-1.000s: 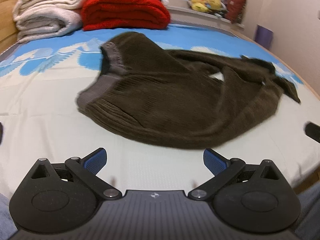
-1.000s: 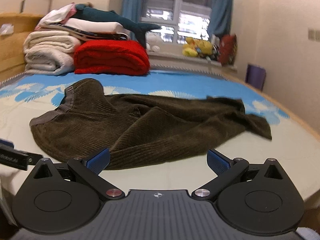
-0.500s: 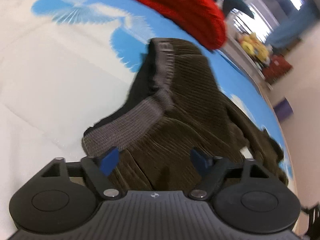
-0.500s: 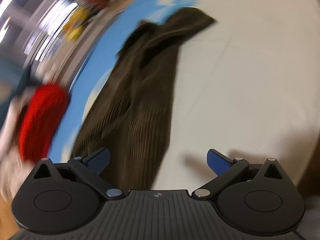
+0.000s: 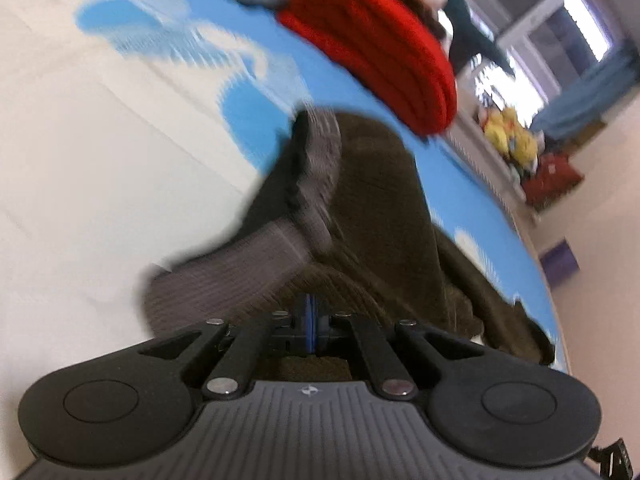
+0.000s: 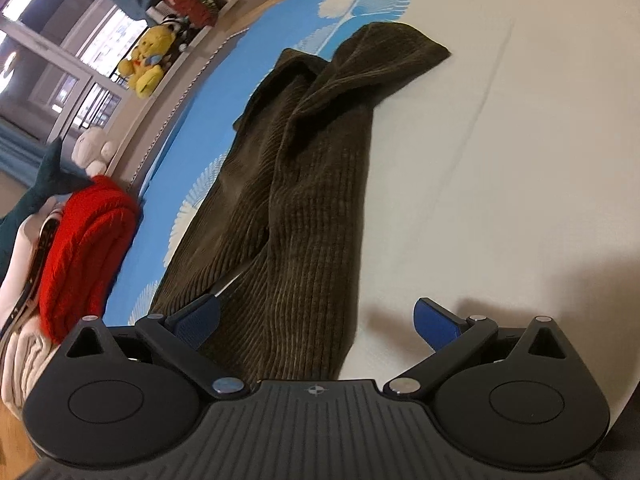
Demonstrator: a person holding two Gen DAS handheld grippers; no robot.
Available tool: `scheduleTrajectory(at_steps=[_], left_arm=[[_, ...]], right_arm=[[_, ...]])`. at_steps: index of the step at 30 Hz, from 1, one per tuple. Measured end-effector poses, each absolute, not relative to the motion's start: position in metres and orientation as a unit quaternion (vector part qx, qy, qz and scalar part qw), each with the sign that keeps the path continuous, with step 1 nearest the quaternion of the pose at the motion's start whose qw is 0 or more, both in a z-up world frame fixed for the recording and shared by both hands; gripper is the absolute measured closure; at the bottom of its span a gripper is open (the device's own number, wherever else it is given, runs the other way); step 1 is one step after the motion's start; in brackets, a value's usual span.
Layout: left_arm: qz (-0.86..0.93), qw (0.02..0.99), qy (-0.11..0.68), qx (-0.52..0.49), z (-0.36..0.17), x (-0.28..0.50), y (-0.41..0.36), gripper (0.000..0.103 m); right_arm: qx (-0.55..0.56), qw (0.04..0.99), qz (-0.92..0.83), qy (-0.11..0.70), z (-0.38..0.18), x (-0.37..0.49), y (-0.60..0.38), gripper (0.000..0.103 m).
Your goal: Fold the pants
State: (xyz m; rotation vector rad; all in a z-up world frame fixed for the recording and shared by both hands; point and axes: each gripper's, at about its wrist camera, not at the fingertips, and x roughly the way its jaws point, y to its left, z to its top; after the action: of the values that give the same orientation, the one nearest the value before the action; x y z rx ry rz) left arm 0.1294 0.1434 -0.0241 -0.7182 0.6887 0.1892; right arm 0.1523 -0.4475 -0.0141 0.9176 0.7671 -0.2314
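Both grippers have come in from hovering | left gripper (image 5: 311, 322) jaws just closed, clamped at the waistband of the corduroy pants (image 6: 304, 184) | right gripper (image 6: 320, 320) jaws apart astride a leg | pants crumpled on bed (image 6: 500, 160) | soft, limp, grippy ribbing; take waistband corners.

One pair of pants (image 6: 304, 184), one red blanket (image 6: 84, 252), two hand-held grippers (image 5: 311, 320)
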Motion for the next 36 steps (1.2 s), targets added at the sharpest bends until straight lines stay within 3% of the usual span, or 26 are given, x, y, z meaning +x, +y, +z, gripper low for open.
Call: scheduleTrajectory(at_steps=[1, 2, 4, 10, 13, 15, 16, 17, 18, 20, 25, 36], left_arm=[[0.101, 0.880, 0.323, -0.332, -0.021, 0.123, 0.148, 0.081], [0.104, 0.885, 0.323, -0.317, -0.019, 0.119, 0.153, 0.041], [0.109, 0.891, 0.328, -0.296, -0.018, 0.115, 0.161, 0.008], [0.067, 0.857, 0.370, -0.353, -0.053, 0.117, 0.175, 0.007], [0.064, 0.864, 0.369, -0.336, -0.052, 0.129, 0.166, 0.008], [0.090, 0.868, 0.373, -0.315, -0.053, 0.137, 0.157, 0.016], [0.103, 0.872, 0.371, -0.302, -0.052, 0.138, 0.153, 0.031], [0.118, 0.875, 0.369, -0.290, -0.051, 0.140, 0.152, 0.060], [0.133, 0.876, 0.371, -0.277, -0.051, 0.142, 0.152, 0.074], [0.136, 0.879, 0.365, -0.275, -0.043, 0.140, 0.151, 0.079], [0.123, 0.915, 0.313, -0.224, 0.015, 0.103, 0.135, 0.083], [0.225, 0.876, 0.357, -0.232, 0.002, 0.019, 0.212, 0.084]], right_arm=[[0.432, 0.820, -0.106, 0.361, -0.014, 0.151, -0.449, 0.001], [0.433, 0.819, -0.106, 0.361, -0.014, 0.151, -0.449, 0.001], [0.433, 0.818, -0.113, 0.361, -0.013, 0.152, -0.451, 0.001], [0.442, 0.808, -0.148, 0.359, -0.017, 0.172, -0.467, 0.001], [0.460, 0.795, -0.153, 0.366, -0.027, 0.186, -0.473, 0.001], [0.471, 0.783, -0.146, 0.378, -0.034, 0.193, -0.471, 0.001], [0.473, 0.779, -0.141, 0.386, -0.037, 0.197, -0.469, 0.001], [0.472, 0.779, -0.135, 0.391, -0.037, 0.200, -0.464, 0.001], [0.467, 0.782, -0.130, 0.391, -0.036, 0.202, -0.459, 0.001], [0.451, 0.794, -0.118, 0.391, -0.032, 0.206, -0.451, 0.001], [0.429, 0.809, -0.101, 0.389, -0.023, 0.209, -0.441, 0.001], [0.438, 0.807, -0.117, 0.379, -0.020, 0.191, -0.448, 0.001]])
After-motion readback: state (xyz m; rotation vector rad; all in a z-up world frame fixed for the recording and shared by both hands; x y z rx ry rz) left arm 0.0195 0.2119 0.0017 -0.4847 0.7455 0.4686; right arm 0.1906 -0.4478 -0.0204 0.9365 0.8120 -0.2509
